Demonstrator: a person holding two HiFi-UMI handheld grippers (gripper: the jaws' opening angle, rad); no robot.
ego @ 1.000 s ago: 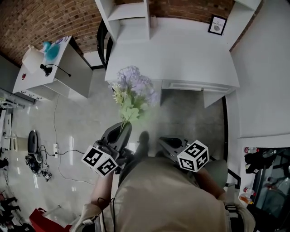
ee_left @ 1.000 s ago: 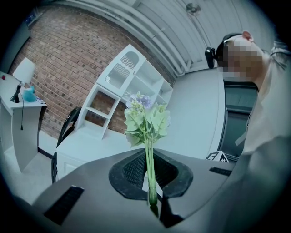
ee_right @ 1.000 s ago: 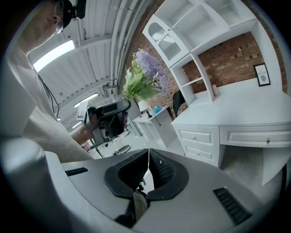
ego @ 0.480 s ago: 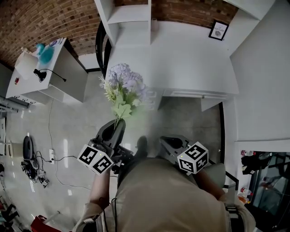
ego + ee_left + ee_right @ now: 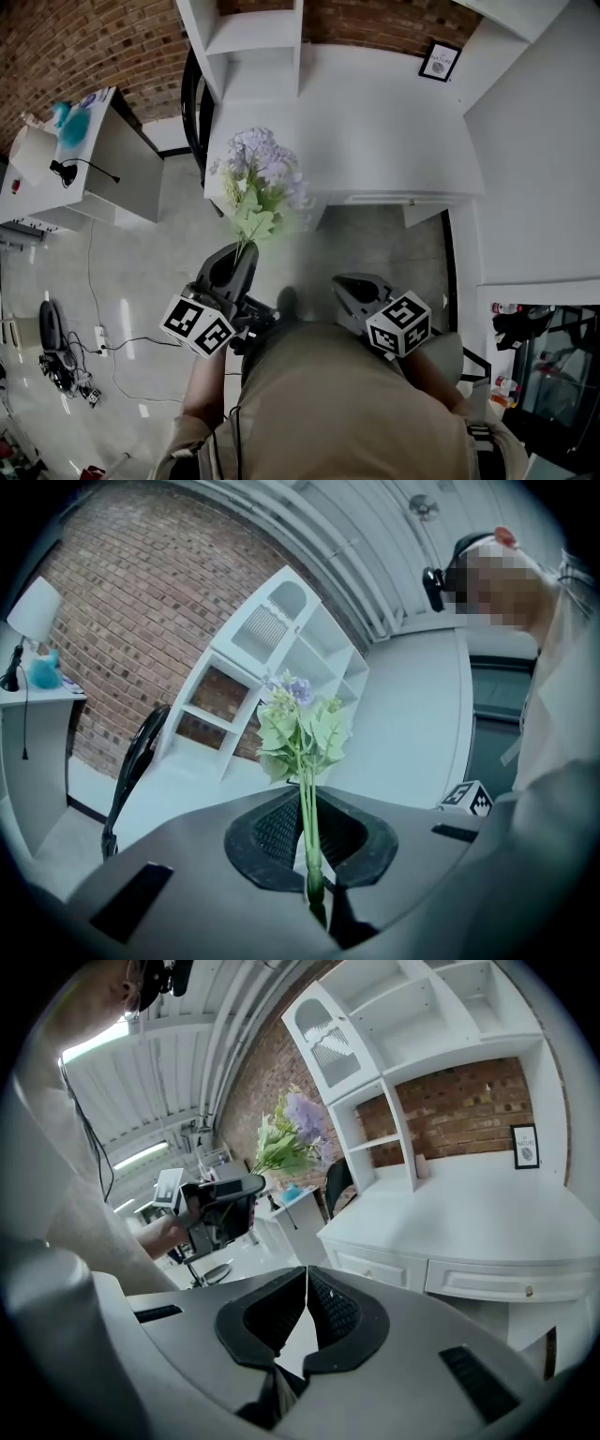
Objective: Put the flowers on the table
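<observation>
A bunch of pale purple flowers (image 5: 262, 173) with green leaves stands upright in my left gripper (image 5: 236, 265), which is shut on the green stems (image 5: 307, 827). The blooms (image 5: 298, 694) rise above the jaws in the left gripper view and hang over the near left corner of the white table (image 5: 375, 122). My right gripper (image 5: 354, 289) is shut with nothing in it, held low beside the left one and short of the table's front edge. In the right gripper view the flowers (image 5: 292, 1138) and the left gripper (image 5: 217, 1202) show to the left of the table (image 5: 469, 1218).
White shelves (image 5: 253, 37) stand at the table's back left, a small framed picture (image 5: 438, 61) at its back right. A black chair (image 5: 194, 103) sits left of the table. A white side desk (image 5: 84, 159) with a lamp and a teal object stands further left. Cables lie on the floor.
The flowers and my left gripper have come closer to the table's near left corner; the blooms now overlap its edge. The right gripper has kept its place beside the left.
</observation>
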